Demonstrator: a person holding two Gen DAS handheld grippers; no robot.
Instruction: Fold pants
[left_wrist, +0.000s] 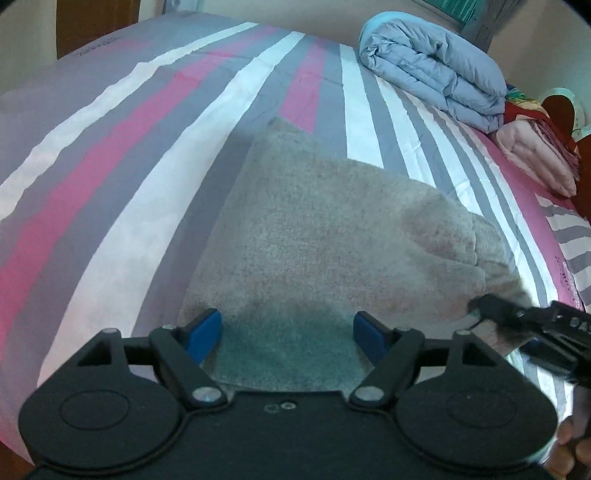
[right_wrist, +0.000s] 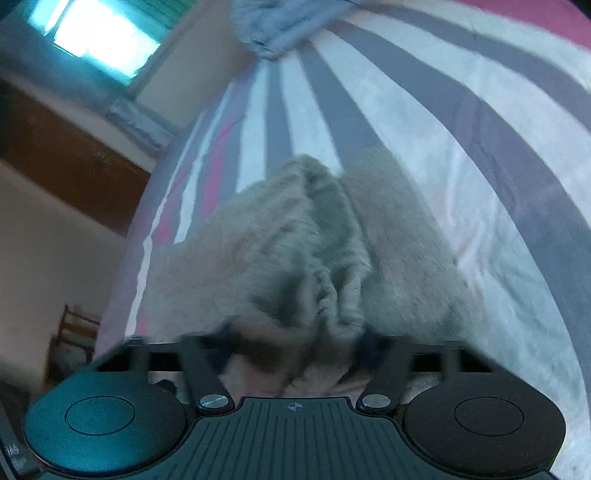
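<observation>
Left wrist: pants (left_wrist: 325, 236) folded flat on striped bed (left_wrist: 110, 177), long axis running away from left gripper (left_wrist: 288, 334). Jaws wide open over near edge, blue pads (left_wrist: 205, 332) gripping nothing. Right gripper (left_wrist: 517, 317) reaching pants' right corner, so nearer that side.

Right wrist: blurred. Bunched pants fold (right_wrist: 317, 258) directly ahead, between fingers of right gripper (right_wrist: 295, 350), jaws part-closed; pad contact unclear.

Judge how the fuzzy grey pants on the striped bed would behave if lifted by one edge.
The grey pants would probably droop and unfold: where they bunch at the right gripper they crumple into soft folds. They look light, lying nearly flat on the striped bedsheet. The fuzzy pile should resist slipping.
</observation>
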